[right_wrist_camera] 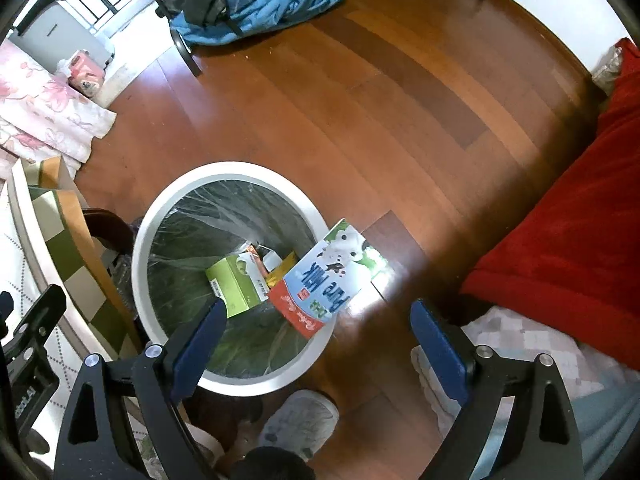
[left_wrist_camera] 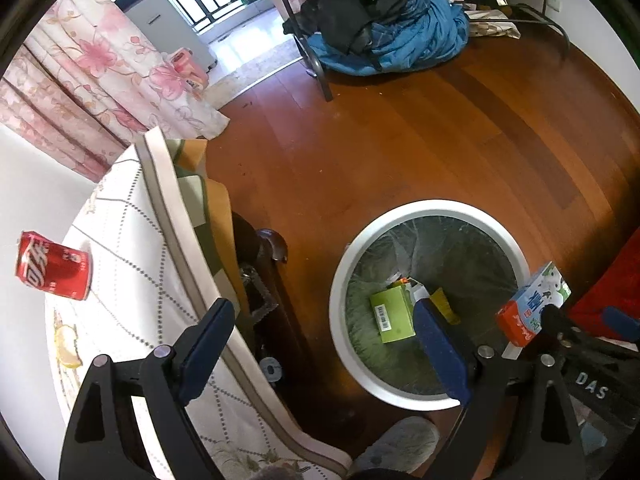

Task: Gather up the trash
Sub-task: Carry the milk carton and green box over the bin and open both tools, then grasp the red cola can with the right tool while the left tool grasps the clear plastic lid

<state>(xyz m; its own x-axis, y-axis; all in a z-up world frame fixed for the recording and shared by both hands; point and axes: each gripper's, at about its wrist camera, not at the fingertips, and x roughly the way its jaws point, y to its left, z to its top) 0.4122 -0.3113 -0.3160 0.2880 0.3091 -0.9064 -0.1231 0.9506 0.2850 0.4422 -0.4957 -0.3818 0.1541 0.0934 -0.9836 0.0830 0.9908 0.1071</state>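
A white round trash bin [left_wrist_camera: 432, 206] [right_wrist_camera: 224, 170] with a clear liner stands on the wooden floor. Inside lie a green box [left_wrist_camera: 390, 316] [right_wrist_camera: 234, 282] and some small wrappers. A blue, white and red milk carton [left_wrist_camera: 536, 300] [right_wrist_camera: 328, 276] tilts over the bin's right rim, ahead of my right gripper [right_wrist_camera: 319, 308] [left_wrist_camera: 586, 318]. That gripper is open and its fingers do not touch the carton. My left gripper [left_wrist_camera: 324, 312] is open and holds nothing, above the table edge and the bin. A red cola can [left_wrist_camera: 54, 270] lies on its side on the table at far left.
The table [left_wrist_camera: 132, 240] has a white dotted cloth and a lemon peel [left_wrist_camera: 66, 344]. A person's grey slipper [left_wrist_camera: 396, 444] [right_wrist_camera: 300, 420] is by the bin. A red blanket [right_wrist_camera: 560, 220] lies right. A pile of blue clothes [left_wrist_camera: 400, 40] and a floral curtain [left_wrist_camera: 80, 80] are farther off.
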